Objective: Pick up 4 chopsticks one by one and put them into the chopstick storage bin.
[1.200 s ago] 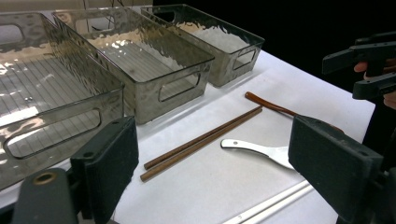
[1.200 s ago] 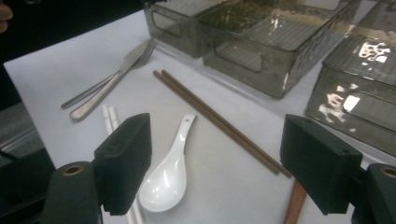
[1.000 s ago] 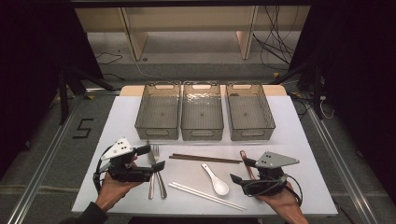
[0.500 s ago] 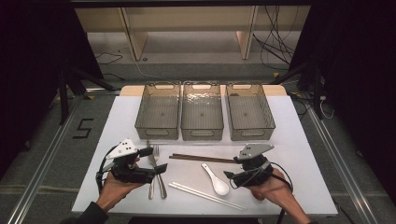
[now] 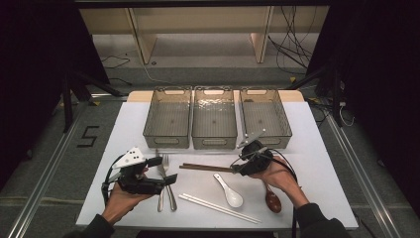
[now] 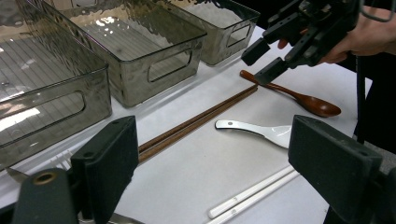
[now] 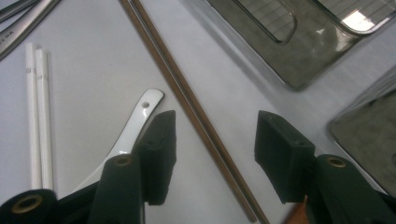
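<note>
Right gripper [image 5: 236,167] jaws apart, straddling brown chopsticks [image 7: 196,112] in its own view; high view hides that gap. Left gripper [image 5: 166,171] jaws apart, holding nothing.

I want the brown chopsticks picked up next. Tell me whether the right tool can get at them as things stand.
Probably yes. The right tool is open and poised over the near end of the brown chopsticks, which run between its jaws. Nothing lies on them; the white spoon sits close beside one jaw but apart from the chopsticks.
</note>
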